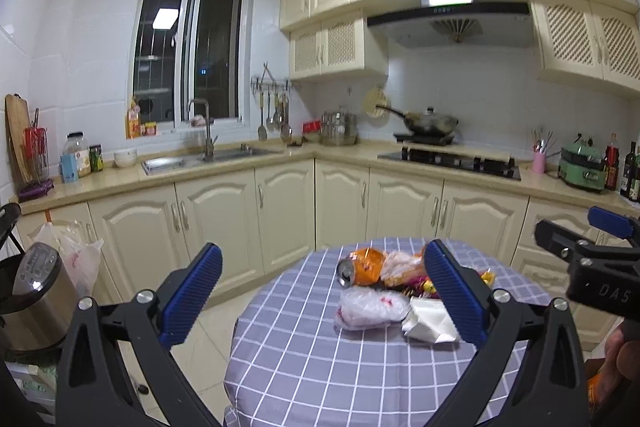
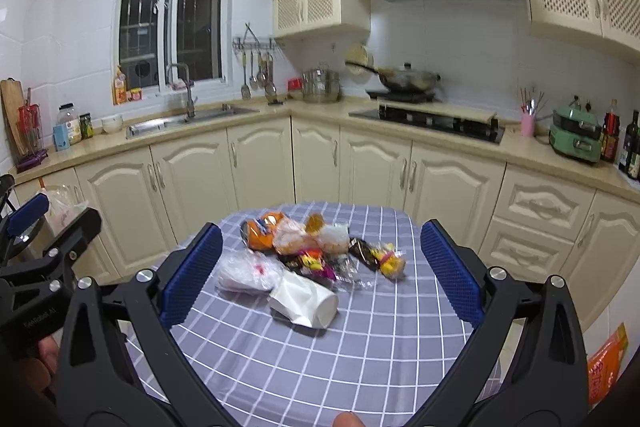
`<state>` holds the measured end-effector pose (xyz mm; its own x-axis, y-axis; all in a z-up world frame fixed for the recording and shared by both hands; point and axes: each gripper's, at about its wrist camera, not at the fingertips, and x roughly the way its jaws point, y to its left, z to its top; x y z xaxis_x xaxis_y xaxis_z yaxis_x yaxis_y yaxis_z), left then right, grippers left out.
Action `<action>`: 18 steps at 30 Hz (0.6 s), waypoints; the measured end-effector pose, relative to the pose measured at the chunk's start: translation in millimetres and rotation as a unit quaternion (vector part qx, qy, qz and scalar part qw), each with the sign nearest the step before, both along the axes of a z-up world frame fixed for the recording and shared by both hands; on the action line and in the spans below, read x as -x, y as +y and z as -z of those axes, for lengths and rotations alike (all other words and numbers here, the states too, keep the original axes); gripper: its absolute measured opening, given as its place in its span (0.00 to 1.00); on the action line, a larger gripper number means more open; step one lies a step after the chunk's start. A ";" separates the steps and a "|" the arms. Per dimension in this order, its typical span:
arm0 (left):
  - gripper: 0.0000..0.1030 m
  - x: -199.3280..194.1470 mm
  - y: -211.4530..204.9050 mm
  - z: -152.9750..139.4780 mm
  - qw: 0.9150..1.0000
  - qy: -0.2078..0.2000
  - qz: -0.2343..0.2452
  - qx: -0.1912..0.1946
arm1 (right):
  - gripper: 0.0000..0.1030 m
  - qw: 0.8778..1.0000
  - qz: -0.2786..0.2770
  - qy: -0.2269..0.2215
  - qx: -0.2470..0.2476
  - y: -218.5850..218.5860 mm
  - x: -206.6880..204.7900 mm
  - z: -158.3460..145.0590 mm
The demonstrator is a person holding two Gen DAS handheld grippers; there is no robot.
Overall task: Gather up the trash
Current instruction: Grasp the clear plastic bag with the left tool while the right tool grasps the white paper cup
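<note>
1. The left claw point(image 1: 323, 301) hangs above the near left edge of the desk point(image 1: 304, 367), its blue pads spread wide apart, gripping nothing.
2. The right claw point(image 2: 321, 273) hovers over the near edge of the same desk, also spread wide and empty.
3. The trash sits in one heap toward the far side of the checked cloth, away from the near edge.
4. A crushed orange can point(image 2: 260, 229) lies on its side at the far left of the heap.
5. A crumpled clear plastic bag point(image 2: 248, 273) lies nearer, just beside a white paper cup point(image 2: 310, 301) tipped on its side.
6. Bright snack wrappers point(image 2: 376, 255) spread toward the right edge of the heap, touching one another.
7. Neither claw touches any piece of trash.
8. Behind the desk run cream cabinets point(image 2: 256, 159) with a sink point(image 2: 188, 119) and a stove point(image 2: 432, 121).
</note>
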<state>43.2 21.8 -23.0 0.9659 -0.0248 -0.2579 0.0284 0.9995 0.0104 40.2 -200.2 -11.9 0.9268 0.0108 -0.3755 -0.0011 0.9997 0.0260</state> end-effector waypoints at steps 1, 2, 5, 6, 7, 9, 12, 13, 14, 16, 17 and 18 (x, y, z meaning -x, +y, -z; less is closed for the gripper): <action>0.96 -5.4 0.9 5.6 1.000 0.009 -0.001 0.000 | 0.94 1.000 0.002 0.011 0.000 -3.4 -6.0 6.6; 0.96 -11.3 2.9 11.7 1.000 0.018 -0.002 -0.001 | 0.94 1.000 0.004 0.022 0.001 -6.6 -12.3 13.6; 0.96 -29.5 4.9 31.6 0.999 0.048 -0.004 -0.005 | 0.94 0.998 0.002 0.061 -0.003 -14.9 -30.9 38.2; 0.96 -36.6 5.8 39.0 0.998 0.057 -0.004 -0.006 | 0.94 0.997 0.001 0.074 -0.002 -16.5 -36.9 46.4; 0.96 -42.6 6.4 46.5 0.998 0.066 -0.004 -0.007 | 0.94 0.996 -0.002 0.087 0.000 -17.7 -42.8 54.6; 0.96 -54.9 6.5 60.4 0.996 0.085 -0.004 -0.010 | 0.94 0.993 -0.010 0.114 0.002 -18.9 -54.4 71.0; 0.96 -72.1 5.7 79.6 0.994 0.111 0.001 -0.013 | 0.94 0.989 -0.023 0.146 0.000 -17.7 -69.4 91.5; 0.96 -77.0 5.1 84.7 0.993 0.118 0.003 -0.015 | 0.94 0.987 -0.027 0.160 -0.003 -17.6 -76.6 99.7; 0.96 -81.7 4.5 89.2 0.992 0.125 0.005 -0.017 | 0.94 0.985 -0.030 0.169 -0.006 -17.1 -81.7 105.2; 0.96 -89.7 3.2 96.6 0.991 0.135 0.010 -0.023 | 0.94 0.982 -0.040 0.184 -0.015 -12.3 -91.2 114.0; 0.96 -93.4 2.5 99.8 0.990 0.139 0.012 -0.027 | 0.94 0.981 -0.045 0.189 -0.019 -10.9 -96.4 118.0; 0.96 -97.0 2.0 102.7 0.989 0.142 0.013 -0.031 | 0.94 0.979 -0.051 0.195 -0.024 -8.7 -101.9 121.0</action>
<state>140.3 23.8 -125.7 0.8531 -0.0243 -0.5212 0.0650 0.9961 0.0600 142.1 -208.9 -132.9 0.7067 0.1216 -0.6970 -0.0811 0.9925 0.0909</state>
